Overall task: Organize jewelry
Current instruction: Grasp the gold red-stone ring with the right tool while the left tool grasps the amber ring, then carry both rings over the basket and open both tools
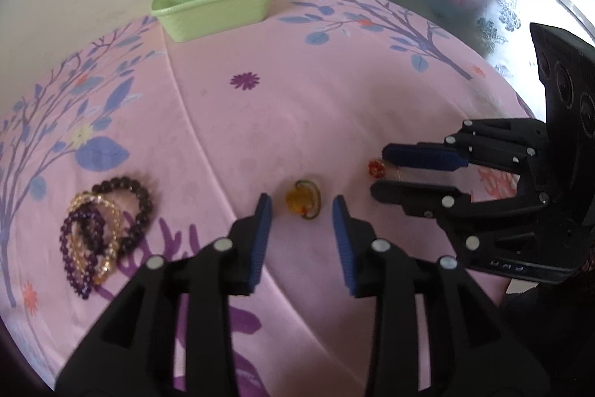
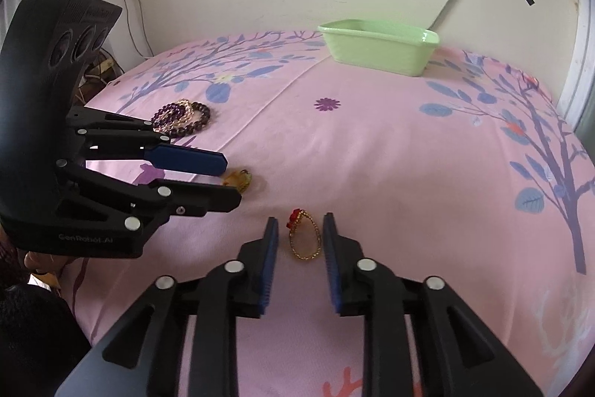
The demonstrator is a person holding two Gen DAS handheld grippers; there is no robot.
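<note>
Both grippers, left gripper [image 1: 302,209] and right gripper [image 2: 300,224], hover with jaws apart and nothing clamped as you straddle an amber ring [image 1: 303,203] and, nearest your right hand, a red-stoned gold ring [image 2: 304,237] lying lengthwise between its pads, green tray [image 2: 375,53] well beyond.

One brand mark is legible: "GenRobot.AI", embossed in pale letters along the lower edge of the left gripper [image 2: 232,179] housing, seen from the right wrist view at near left. Raised characters are seen on the right gripper [image 1: 377,175] housing in the left wrist view, upside down and too blurred to read.
</note>
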